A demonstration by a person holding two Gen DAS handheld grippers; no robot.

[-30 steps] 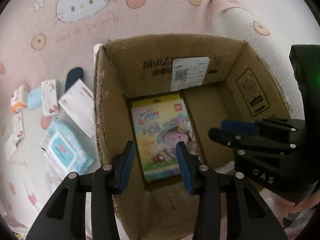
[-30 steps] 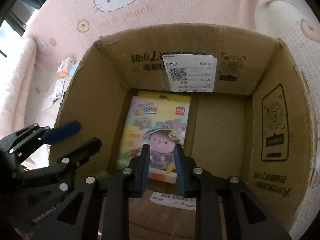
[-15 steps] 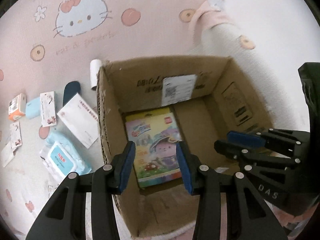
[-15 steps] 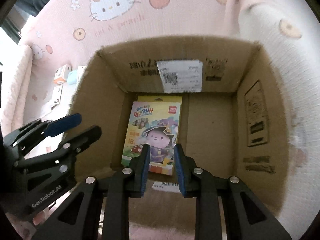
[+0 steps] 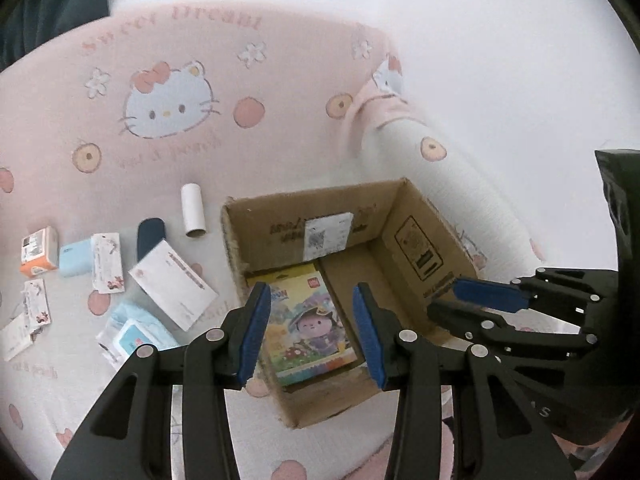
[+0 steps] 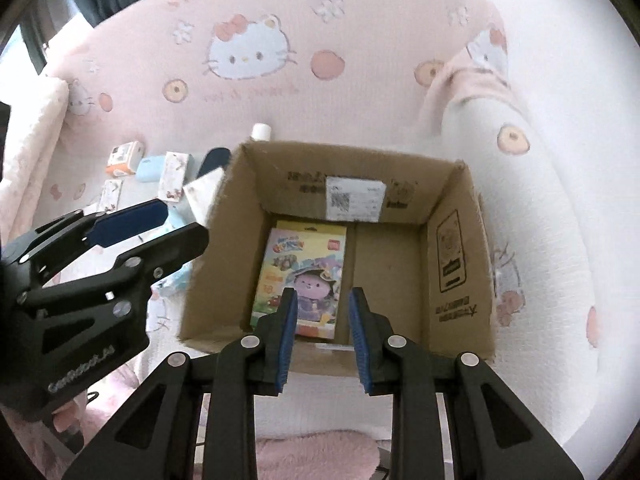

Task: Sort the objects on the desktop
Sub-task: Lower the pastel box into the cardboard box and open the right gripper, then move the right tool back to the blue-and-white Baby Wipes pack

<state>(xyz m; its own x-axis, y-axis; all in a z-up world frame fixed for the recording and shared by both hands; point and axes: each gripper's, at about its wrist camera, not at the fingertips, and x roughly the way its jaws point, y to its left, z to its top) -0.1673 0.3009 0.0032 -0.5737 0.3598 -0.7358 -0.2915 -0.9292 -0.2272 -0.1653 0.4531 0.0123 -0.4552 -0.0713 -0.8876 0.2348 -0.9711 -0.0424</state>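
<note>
Nearest each lens, the left gripper [image 5: 306, 330] and right gripper [image 6: 323, 340] hang above the cardboard box [image 6: 460, 272], jaws part open, the right narrower, nothing between the pads. Its near wall hides a strip of floor. Inside, a colourful card pack [image 6: 306, 276] lies flat at left. Beyond, left, small packets [image 5: 172, 290], partly overlapping, and a white tube [image 5: 193, 211] lie on the pink blanket [image 5: 168, 60].
</note>
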